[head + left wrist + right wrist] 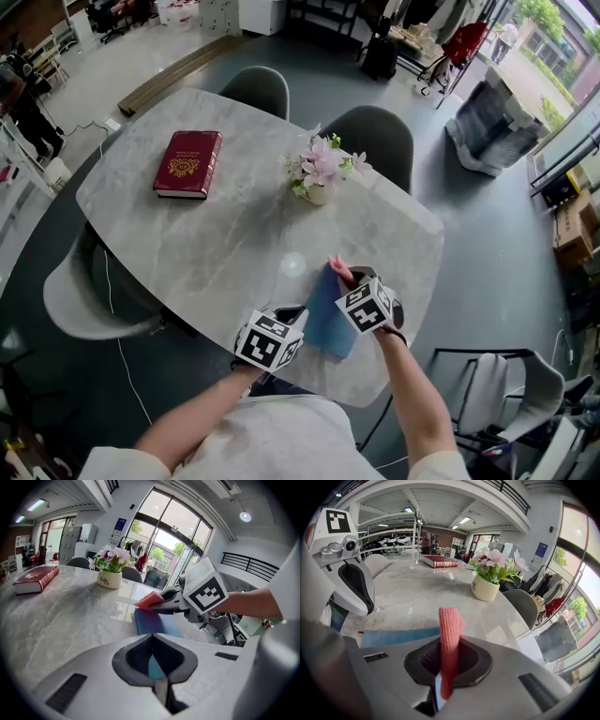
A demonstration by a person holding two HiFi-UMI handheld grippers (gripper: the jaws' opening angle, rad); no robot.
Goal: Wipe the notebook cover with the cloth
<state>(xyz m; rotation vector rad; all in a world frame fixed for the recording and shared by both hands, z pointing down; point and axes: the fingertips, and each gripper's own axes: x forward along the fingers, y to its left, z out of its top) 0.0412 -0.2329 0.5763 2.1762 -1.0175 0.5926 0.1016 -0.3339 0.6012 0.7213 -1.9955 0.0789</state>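
A blue notebook [328,317] lies flat near the front edge of the marble table [225,234]. My right gripper [349,278] hovers over the notebook's far end, shut on a pink-red knitted cloth [339,270]. In the right gripper view the cloth [449,634] stands up between the jaws, with the notebook [398,636] just below. My left gripper [292,315] is at the notebook's near left corner. Its jaws look shut, with a blue sliver of notebook [152,665] between them. The left gripper view also shows the right gripper [164,603] and the cloth [149,601] above the cover [154,623].
A dark red book [188,163] lies at the far left of the table. A small pot of pink flowers [319,173] stands mid-table. Grey chairs [375,136] ring the far side, and another chair [84,300] sits at the left.
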